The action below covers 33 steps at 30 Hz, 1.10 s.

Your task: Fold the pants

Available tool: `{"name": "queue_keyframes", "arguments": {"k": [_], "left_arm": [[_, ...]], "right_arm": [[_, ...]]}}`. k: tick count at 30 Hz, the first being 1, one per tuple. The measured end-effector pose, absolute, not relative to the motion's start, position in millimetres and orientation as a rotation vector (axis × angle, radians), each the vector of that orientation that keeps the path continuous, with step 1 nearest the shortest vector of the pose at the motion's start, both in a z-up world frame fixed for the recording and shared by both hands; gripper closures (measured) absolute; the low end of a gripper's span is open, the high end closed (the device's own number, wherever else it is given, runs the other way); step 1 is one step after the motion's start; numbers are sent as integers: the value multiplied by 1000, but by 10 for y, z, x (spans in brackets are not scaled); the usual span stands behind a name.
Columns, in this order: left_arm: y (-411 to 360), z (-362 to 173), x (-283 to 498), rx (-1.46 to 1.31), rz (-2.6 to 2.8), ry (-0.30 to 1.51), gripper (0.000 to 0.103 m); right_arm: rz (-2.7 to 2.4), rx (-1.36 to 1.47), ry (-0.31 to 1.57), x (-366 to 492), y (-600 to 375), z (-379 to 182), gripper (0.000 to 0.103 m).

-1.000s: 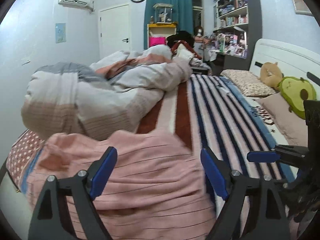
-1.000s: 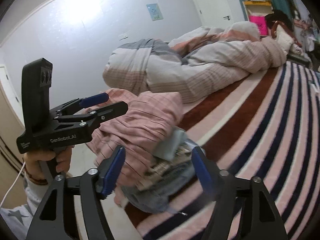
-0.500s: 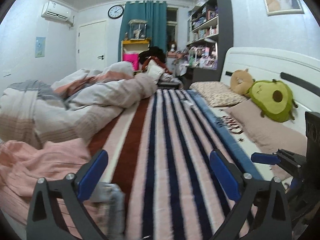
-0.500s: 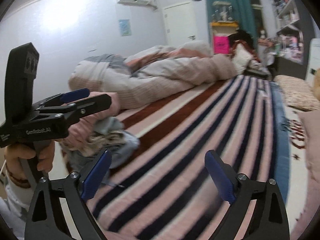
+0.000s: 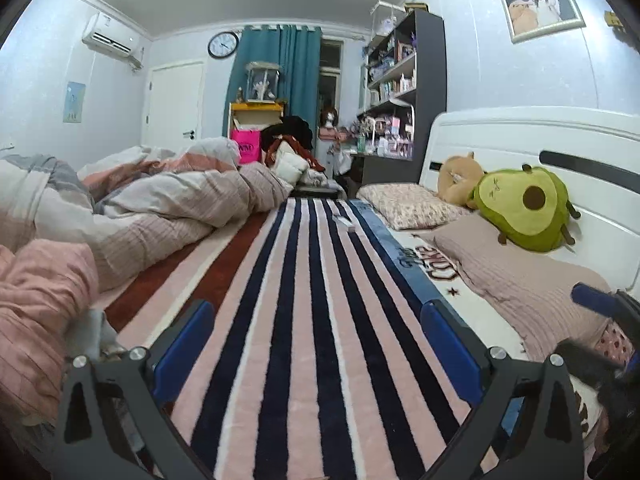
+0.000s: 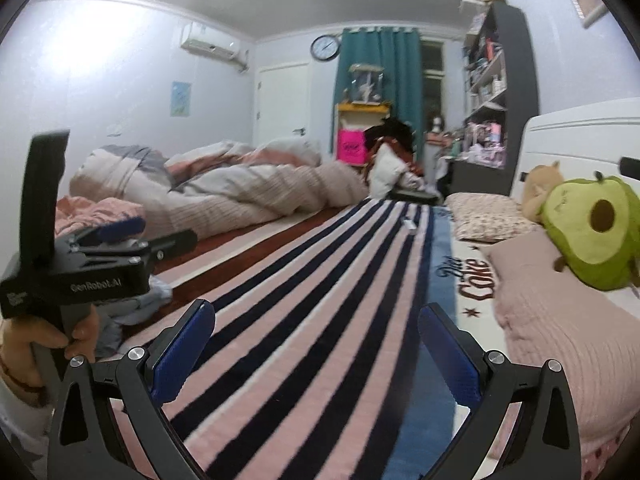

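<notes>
A pile of clothes lies at the left edge of the bed: pink striped fabric (image 5: 36,312) over a light blue denim piece (image 6: 140,304), which may be the pants. My left gripper (image 5: 316,344) is open and empty over the striped blanket (image 5: 304,320), right of the pile. It also shows in the right wrist view (image 6: 140,236), held in a hand. My right gripper (image 6: 316,344) is open and empty above the blanket (image 6: 320,300), well right of the pile.
A rumpled duvet (image 5: 160,208) lies along the bed's left side. Pillows (image 5: 520,280), an avocado plush (image 5: 524,208) and a white headboard (image 5: 560,140) are on the right. A small white object (image 5: 346,222) lies on the blanket farther off. Shelves (image 5: 400,92) stand at the back.
Both grippers have swung right, away from the clothes pile and toward the middle of the bed. The pile has moved from centre view to the left edge. Both stay open.
</notes>
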State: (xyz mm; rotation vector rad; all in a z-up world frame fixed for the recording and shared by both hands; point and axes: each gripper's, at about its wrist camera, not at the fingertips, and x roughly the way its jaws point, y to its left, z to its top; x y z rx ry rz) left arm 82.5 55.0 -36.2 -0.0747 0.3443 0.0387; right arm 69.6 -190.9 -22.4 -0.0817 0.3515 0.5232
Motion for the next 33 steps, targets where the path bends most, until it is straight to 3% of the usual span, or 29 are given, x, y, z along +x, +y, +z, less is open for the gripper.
{"name": "queue_keyframes", "arguments": {"k": [33], "left_arm": [[536,-438,873,-46,52,356,1]], "right_arm": [[468,24,400,685,-2199,-345,2]]}}
